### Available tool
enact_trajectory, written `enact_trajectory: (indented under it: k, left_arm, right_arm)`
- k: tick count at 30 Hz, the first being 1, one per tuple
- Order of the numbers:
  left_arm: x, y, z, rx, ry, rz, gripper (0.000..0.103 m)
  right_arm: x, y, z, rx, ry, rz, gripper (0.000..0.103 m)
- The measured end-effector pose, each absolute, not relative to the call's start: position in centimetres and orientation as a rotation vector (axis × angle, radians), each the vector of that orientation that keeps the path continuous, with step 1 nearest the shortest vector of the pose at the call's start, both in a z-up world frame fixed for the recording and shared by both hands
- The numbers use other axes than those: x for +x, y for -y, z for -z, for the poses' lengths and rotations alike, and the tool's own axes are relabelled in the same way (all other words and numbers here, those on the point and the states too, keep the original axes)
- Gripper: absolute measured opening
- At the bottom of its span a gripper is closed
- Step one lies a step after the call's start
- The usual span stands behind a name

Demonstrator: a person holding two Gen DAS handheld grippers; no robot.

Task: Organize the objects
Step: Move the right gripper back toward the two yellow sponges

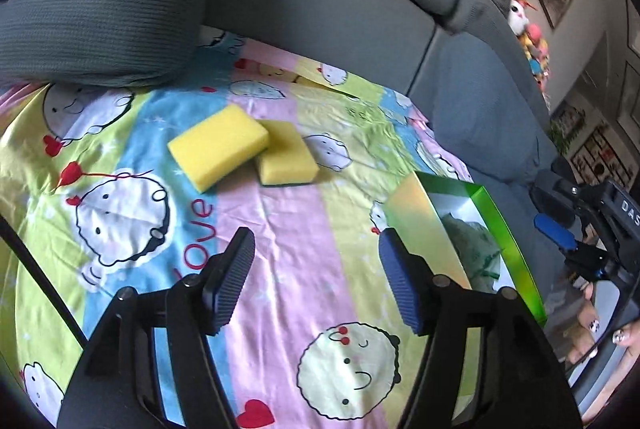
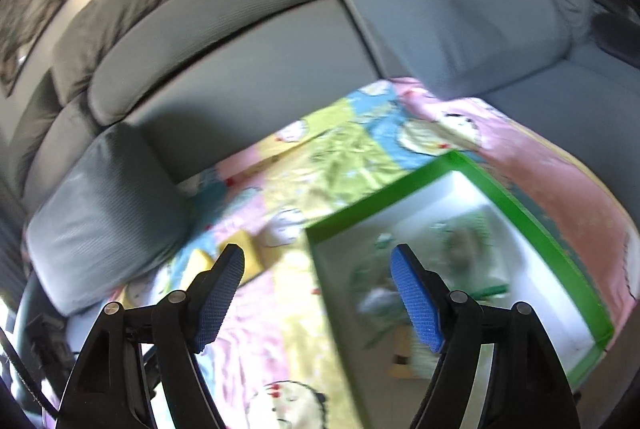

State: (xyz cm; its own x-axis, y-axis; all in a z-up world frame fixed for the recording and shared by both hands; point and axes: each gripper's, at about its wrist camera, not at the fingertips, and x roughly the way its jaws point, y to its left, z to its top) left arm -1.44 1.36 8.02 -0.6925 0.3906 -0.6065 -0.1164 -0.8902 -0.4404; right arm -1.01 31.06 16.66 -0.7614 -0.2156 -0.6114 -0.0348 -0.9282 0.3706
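Two yellow sponges lie on the cartoon-print sheet [image 1: 280,229]: a larger one [image 1: 218,146] leans on a smaller one [image 1: 288,157] with a dark underside. They show blurred in the right wrist view [image 2: 248,257]. A green-rimmed box [image 1: 508,229] with greenish items inside sits at the right; it also shows in the right wrist view [image 2: 536,225]. My left gripper [image 1: 316,279] is open and empty above the sheet, short of the sponges. My right gripper [image 2: 318,299] is open and empty, over the box's left edge, and appears in the left view [image 1: 560,233].
A grey cushion [image 1: 100,1] rests at the sheet's far left, also seen in the right wrist view [image 2: 104,205]. Grey sofa backrests [image 1: 320,1] rise behind. Plush toys [image 1: 528,33] sit at the far right. The right wrist view is motion-blurred.
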Motion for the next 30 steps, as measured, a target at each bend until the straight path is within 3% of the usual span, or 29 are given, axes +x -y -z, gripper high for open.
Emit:
enact_trajectory:
  k: [5, 20, 30]
  left_arm:
    - [-1.0, 0.0, -7.6, -1.1, 0.581, -2.662, 0.066]
    - [-1.4, 3.7, -6.4, -1.226, 0.73, -2.682, 0.075]
    - [-1.4, 5.5, -5.9, -1.278, 0.814, -2.681, 0.075]
  right_arm:
    - [-1.6, -27.9, -16.6, 0.967, 0.522, 2.696, 0.086]
    - [-4.4, -20.4, -12.9, 1.068, 0.455, 2.492, 0.086]
    - [-5.2, -17.4, -11.0, 1.143, 0.368, 2.465, 0.086]
